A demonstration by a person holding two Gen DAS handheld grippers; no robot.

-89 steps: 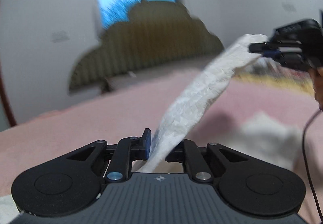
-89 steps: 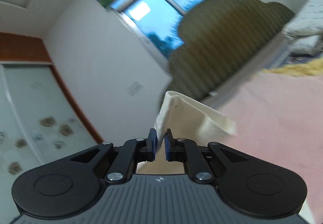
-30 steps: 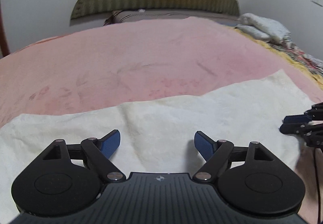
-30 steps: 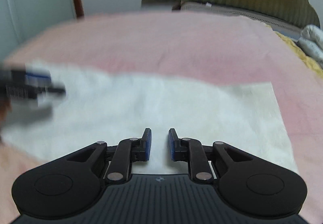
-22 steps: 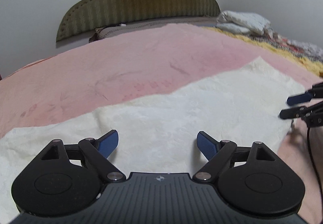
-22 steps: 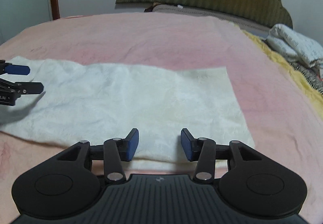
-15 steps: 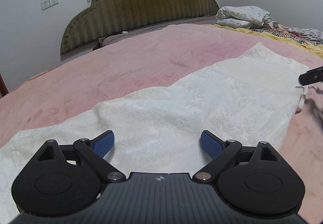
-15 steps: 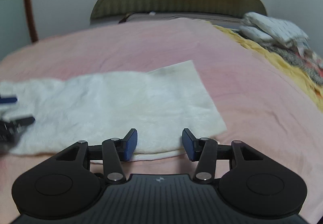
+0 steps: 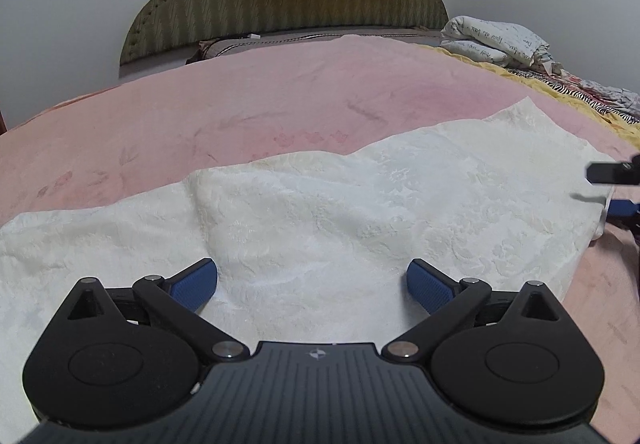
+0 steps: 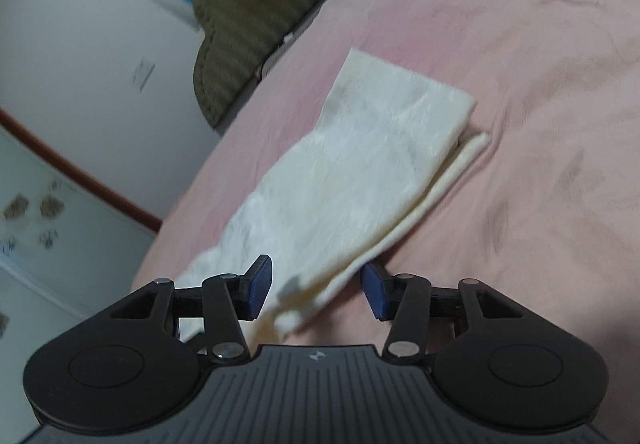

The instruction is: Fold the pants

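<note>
Ahead of both sets of fingers, the cream pants [image 9: 360, 204] lie spread along the pink bedspread [image 9: 240, 116], already doubled lengthwise so one layer sits on another. The left gripper [image 9: 312, 284] hovers low over the cloth with its blue-padded fingers [image 9: 192, 286] spread wide and nothing between them. The right gripper [image 10: 316, 288] is tilted, and its fingers [image 10: 258, 286] are also parted. They straddle the near corner of the pants, where the two layers' edges show slightly offset; the cloth sits in the gap, but the fingers have not closed on it.

The step in hand looks like taking the near end for the next fold. To do it well, the right fingers should slide far enough past the corner to catch both layers together, not only the upper one, since the lower edge peeks out to the right of the fingers. Closing too near the rim risks dropping the under layer when the end is lifted. The left fingers should take the same end at the opposite edge, so the end rises level. A soft ridge runs through the cloth ahead of the left fingers; smoothing it first would keep the fold flat.
</note>
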